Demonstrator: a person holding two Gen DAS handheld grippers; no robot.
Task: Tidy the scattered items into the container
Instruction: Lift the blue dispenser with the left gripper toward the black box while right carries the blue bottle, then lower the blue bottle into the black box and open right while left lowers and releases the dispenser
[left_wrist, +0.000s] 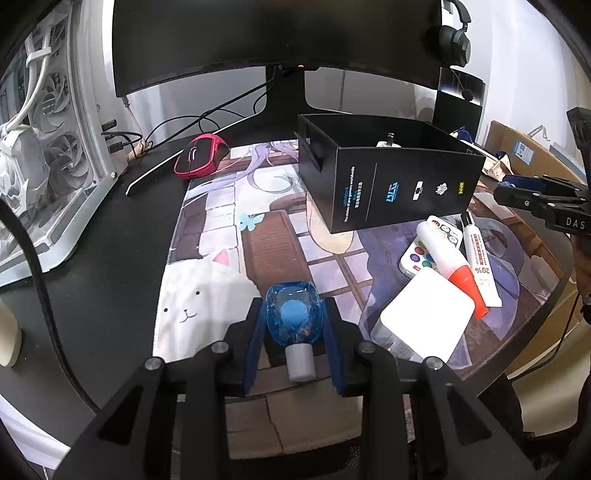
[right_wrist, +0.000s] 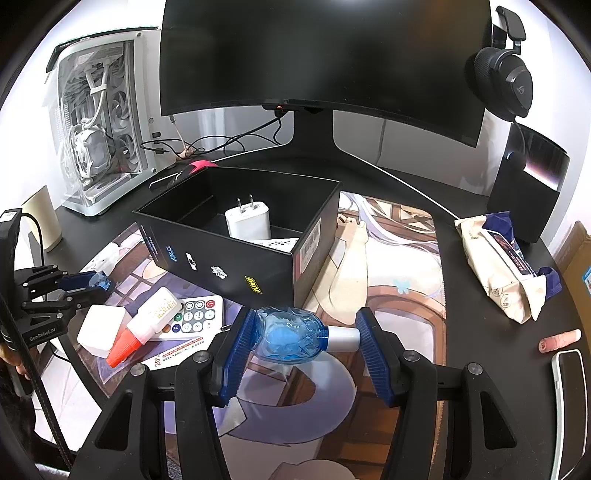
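Two clear blue bottles (left_wrist: 294, 315) (right_wrist: 291, 336), grey-white caps, each between jaws.

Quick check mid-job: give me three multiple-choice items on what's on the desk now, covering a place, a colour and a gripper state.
1. Where is the white two-pin wall charger?
A. on the desk mat
B. inside the black open-topped cardboard box
C. beside the red mouse

2. What colour is the conical cap on the white squeeze bottle?
A. orange-red
B. green
C. black

3. The left gripper is:
A. open and empty
B. shut on the remote
C. shut on a blue translucent plastic bottle

Answers:
1 B: the white two-pin wall charger stands within the walls of the black open-topped cardboard box.
2 A: the conical cap on the white squeeze bottle is orange-red.
3 C: the left gripper pads press both sides of the blue translucent plastic bottle.
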